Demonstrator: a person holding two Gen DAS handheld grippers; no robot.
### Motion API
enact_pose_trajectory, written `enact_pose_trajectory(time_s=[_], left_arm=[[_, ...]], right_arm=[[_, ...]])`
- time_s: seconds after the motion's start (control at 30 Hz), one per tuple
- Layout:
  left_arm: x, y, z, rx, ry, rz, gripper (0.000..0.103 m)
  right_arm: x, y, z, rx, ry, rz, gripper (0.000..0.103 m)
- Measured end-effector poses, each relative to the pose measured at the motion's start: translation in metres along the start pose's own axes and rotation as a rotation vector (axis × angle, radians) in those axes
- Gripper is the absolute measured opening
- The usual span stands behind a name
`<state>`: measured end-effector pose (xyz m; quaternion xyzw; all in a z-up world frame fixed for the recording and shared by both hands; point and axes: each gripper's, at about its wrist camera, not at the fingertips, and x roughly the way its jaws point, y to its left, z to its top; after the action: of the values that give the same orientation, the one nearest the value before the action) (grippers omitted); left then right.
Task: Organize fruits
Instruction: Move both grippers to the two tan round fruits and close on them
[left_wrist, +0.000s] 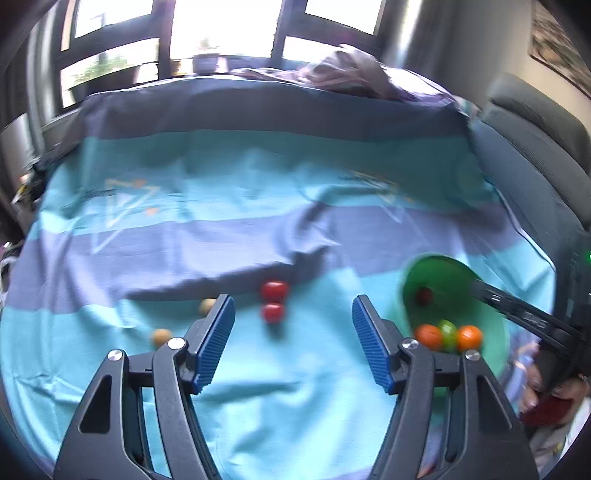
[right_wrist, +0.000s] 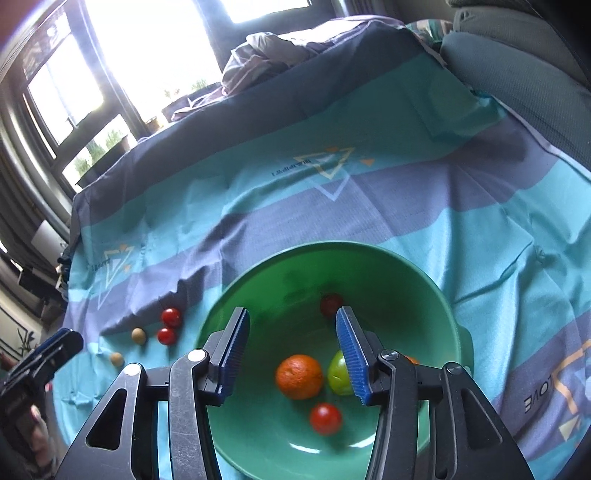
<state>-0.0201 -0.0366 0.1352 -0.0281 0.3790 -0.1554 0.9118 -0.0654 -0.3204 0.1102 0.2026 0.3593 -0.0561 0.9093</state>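
Note:
A green bowl (right_wrist: 424, 280) sits on the striped cloth and holds an orange (right_wrist: 299, 376), a green fruit (right_wrist: 338, 374) and two red tomatoes (right_wrist: 325, 418). My right gripper (right_wrist: 291, 350) is open and empty, hovering over the bowl. In the left wrist view my left gripper (left_wrist: 293, 332) is open and empty above the cloth. Two red tomatoes (left_wrist: 273, 299) lie just ahead of it, and two small tan fruits (left_wrist: 161, 336) lie to its left. The bowl (left_wrist: 443, 273) is to its right with the right gripper over it.
A blue and purple striped cloth (right_wrist: 406, 206) covers the surface. Crumpled fabric (left_wrist: 343, 70) lies at the far edge by the windows. A grey chair (left_wrist: 535, 147) stands on the right.

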Motion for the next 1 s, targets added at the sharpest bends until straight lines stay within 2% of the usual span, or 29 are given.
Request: enact_pose_trajectory(time_s=[0.07, 0.13, 0.33, 0.5, 0.6, 0.77, 0.83, 1.0], left_arm=[[0.005, 0.021, -0.004, -0.062, -0.008, 0.065, 0.067], [0.017, 0.032, -0.005, -0.084, 0.030, 0.117, 0.066], [0.032, 0.057, -0.006, -0.152, 0.070, 0.095, 0.066], [0.040, 0.074, -0.007, -0.178, 0.090, 0.122, 0.066], [0.048, 0.082, -0.007, -0.197, 0.097, 0.150, 0.065], [0.056, 0.095, -0.006, -0.251, 0.110, 0.118, 0.064], [0.059, 0.100, -0.006, -0.277, 0.123, 0.104, 0.062], [0.072, 0.102, -0.008, -0.302, 0.164, 0.078, 0.051]], right_arm=[[-0.001, 0.009, -0.001, -0.016, -0.008, -0.006, 0.055], [0.001, 0.022, -0.003, -0.061, -0.003, -0.007, 0.055], [0.009, 0.058, -0.011, -0.139, -0.014, -0.010, 0.055], [0.015, 0.086, -0.018, -0.212, -0.015, -0.014, 0.055], [0.025, 0.105, -0.021, -0.261, 0.000, -0.026, 0.055], [0.042, 0.135, -0.022, -0.326, 0.047, -0.025, 0.055], [0.049, 0.146, -0.020, -0.328, 0.070, -0.004, 0.055], [0.078, 0.169, -0.010, -0.292, 0.196, 0.127, 0.055]])
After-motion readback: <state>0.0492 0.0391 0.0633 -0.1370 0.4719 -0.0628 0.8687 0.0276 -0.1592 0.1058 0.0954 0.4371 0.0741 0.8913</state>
